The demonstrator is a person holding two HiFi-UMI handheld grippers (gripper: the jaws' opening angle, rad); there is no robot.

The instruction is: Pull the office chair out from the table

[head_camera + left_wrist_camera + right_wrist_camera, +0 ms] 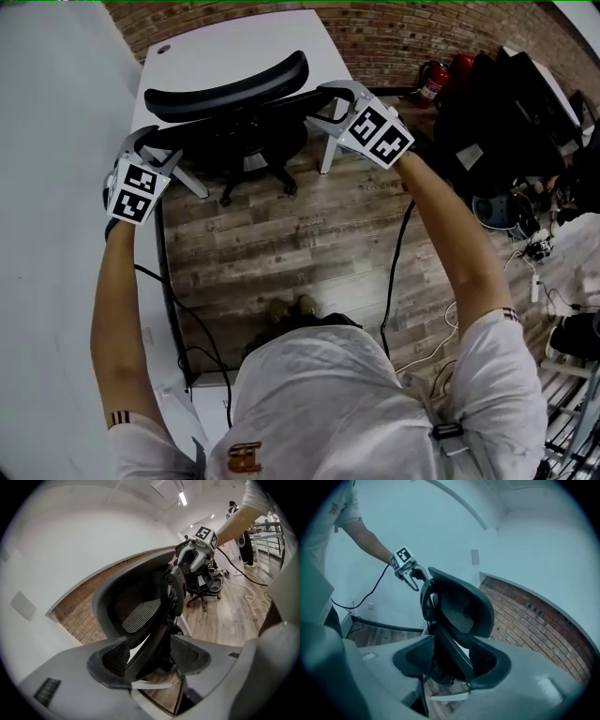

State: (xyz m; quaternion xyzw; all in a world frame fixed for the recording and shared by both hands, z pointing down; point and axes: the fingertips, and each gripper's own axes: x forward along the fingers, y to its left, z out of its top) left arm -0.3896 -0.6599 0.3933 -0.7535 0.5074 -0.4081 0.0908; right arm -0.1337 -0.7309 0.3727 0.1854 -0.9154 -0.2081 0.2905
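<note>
- Step in hand: the operator is setting up the grasp; the pull is not yet under way.
- The office chair [230, 89] is standing tucked in against the white worktop [234, 42]. Its seat is lying beneath the worktop's near edge, and its castor base [267, 178] is resting on the wooden floor [309, 234].
- The left gripper [145, 660] is straddling the left side edge of the backrest [136, 609]. Its jaws are standing wide apart.
- The dark frame of the backrest is passing between the left pads [105, 660]. A gap is showing on each side of it, so this gripper is released and is clamping nothing.
- The right gripper [450, 660] is straddling the opposite side edge of the backrest in the same way. Its jaws are likewise spread wide.
- The frame is running between the right pads [417, 656] without visible pressure. This gripper is also released.
- In the head view, both arms are reaching forward, one gripper at each end of the backrest.
- Next move, as a judgement: both grippers are needing to close firmly on the frame edges before any pull begins.
- The pull is then calling for an even, straight draw toward the operator, so that the chair is rolling clear of the worktop's legs without twisting.
- Risk, as a judgement: a one-sided grip is likely to swivel the seat instead of rolling the base.
</note>
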